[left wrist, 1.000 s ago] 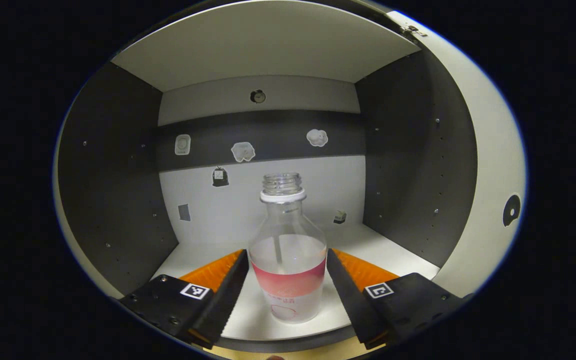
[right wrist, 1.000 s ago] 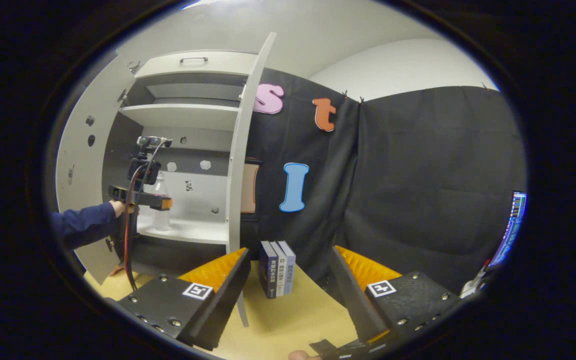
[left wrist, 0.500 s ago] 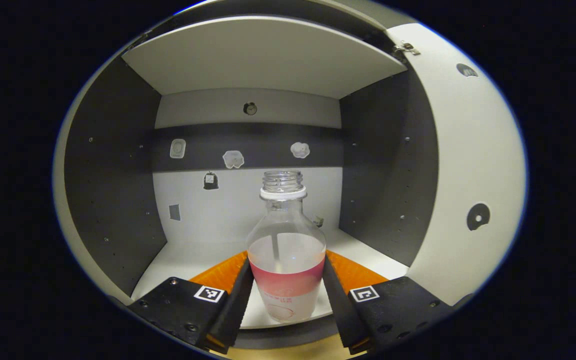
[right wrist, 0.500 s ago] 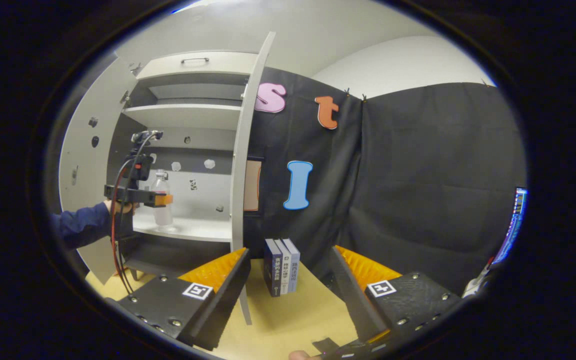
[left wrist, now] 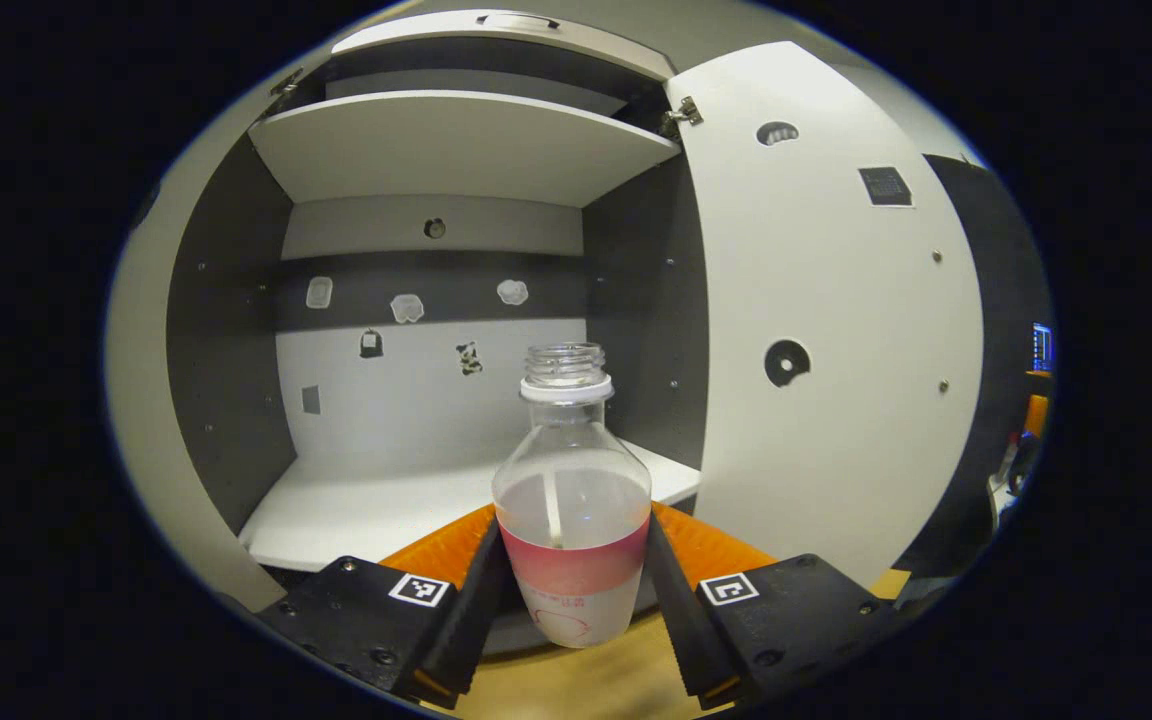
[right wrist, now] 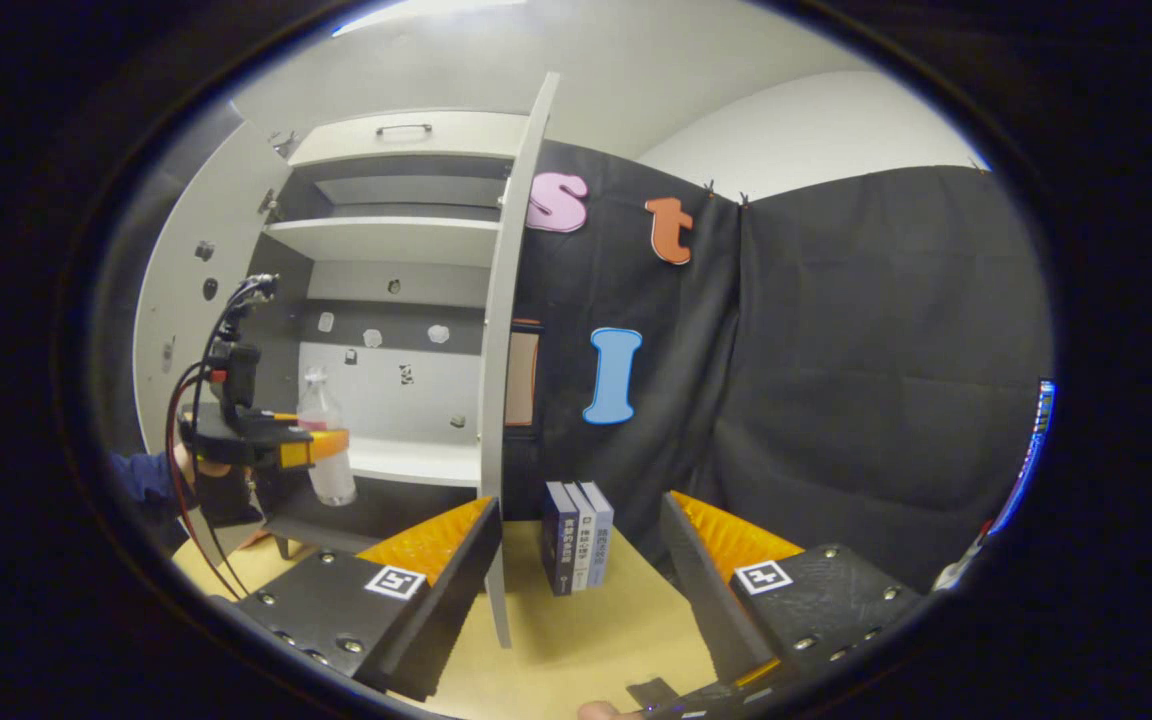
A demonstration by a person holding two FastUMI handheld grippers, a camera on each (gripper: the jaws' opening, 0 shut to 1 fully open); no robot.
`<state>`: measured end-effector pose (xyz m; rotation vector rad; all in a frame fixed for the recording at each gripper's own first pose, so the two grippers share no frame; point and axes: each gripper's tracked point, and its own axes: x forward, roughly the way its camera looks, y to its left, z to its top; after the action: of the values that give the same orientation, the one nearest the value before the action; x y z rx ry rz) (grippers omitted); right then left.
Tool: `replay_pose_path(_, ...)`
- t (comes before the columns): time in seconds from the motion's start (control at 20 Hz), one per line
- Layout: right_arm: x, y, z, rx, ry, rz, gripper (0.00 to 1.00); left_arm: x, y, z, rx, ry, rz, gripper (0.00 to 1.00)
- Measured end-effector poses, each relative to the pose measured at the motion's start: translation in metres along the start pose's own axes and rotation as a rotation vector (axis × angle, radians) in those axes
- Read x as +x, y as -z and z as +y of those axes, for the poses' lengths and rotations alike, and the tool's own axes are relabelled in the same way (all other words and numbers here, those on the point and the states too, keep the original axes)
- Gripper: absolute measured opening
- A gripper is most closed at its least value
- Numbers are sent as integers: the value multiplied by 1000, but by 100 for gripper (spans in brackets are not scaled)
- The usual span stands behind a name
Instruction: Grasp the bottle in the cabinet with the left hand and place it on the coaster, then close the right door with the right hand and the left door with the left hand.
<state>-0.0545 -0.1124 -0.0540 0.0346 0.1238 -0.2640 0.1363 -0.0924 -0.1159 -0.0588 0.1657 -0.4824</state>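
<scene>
Left gripper (left wrist: 571, 590) jaws pinch the bottle (left wrist: 572, 500), now pulled out past the cabinet shelf (left wrist: 376, 505) edge, over the desk (left wrist: 576, 685). Right gripper (right wrist: 576, 590) jaws remain spread.

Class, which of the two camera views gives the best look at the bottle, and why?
The left gripper view: the bottle stands large and central, between the left gripper fingers, with its open neck and label band plain. In the right gripper view the bottle is small, far off, partly hidden by that gripper.
</scene>
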Motion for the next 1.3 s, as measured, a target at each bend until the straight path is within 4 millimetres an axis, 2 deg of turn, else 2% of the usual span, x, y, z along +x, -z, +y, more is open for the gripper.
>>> replay_pose_path(0.2,-8,0,0,2,-12,5,96,-28,48,-20,-38,28,76,76)
replay_pose_path(0.4,-14,0,1,2,-18,6,94,-53,104,-27,-80,10,190,76)
replay_pose_path(0.5,-13,2,1,0,-21,9,97,-65,127,-29,-102,-1,242,77)
replay_pose_path(0.95,-13,3,8,0,-44,12,94,-105,235,-40,-209,-33,461,77)
replay_pose_path(1.1,-11,5,9,-3,-48,14,94,-112,264,-44,-260,-47,506,80)
replay_pose_path(1.15,-11,6,9,-3,-47,14,94,-113,272,-47,-275,-46,511,77)
replay_pose_path(1.3,-8,9,7,-1,-41,20,97,-119,288,-56,-285,-28,487,78)
